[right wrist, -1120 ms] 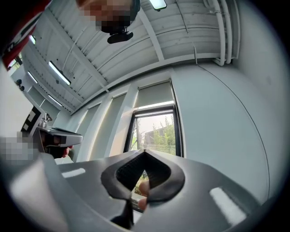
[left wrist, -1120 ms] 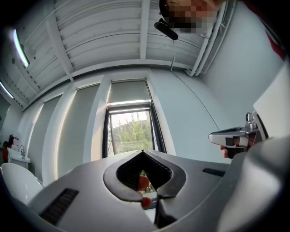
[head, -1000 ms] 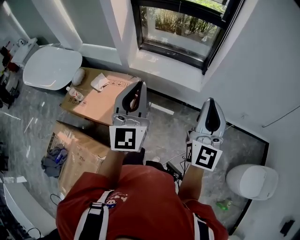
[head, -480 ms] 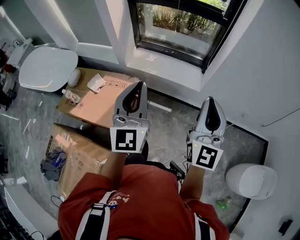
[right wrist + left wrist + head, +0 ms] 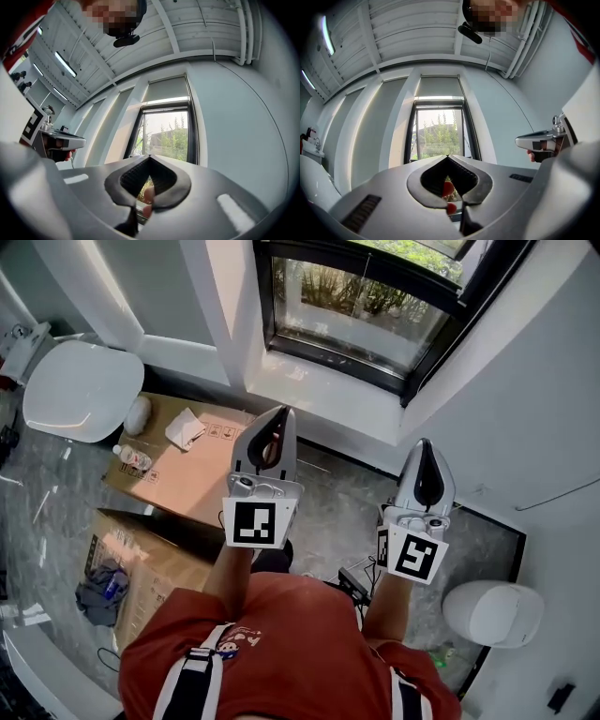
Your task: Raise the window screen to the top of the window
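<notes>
Both tongs pressed together, nothing pinched. Left tongs (image 5: 280, 413) and right tongs (image 5: 424, 444) are side by side, aimed at the far window (image 5: 361, 301) and not touching it. The window screen (image 5: 439, 87) looks like the grey panel across the window's top, glass below uncovered.

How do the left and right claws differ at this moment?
In the head view the left claw overlaps the cardboard box's edge; the right claw shows against grey floor and white wall. The left claw's marker cube bears a different pattern from the right claw's. Both are shut, empty and aimed toward the window.
</notes>
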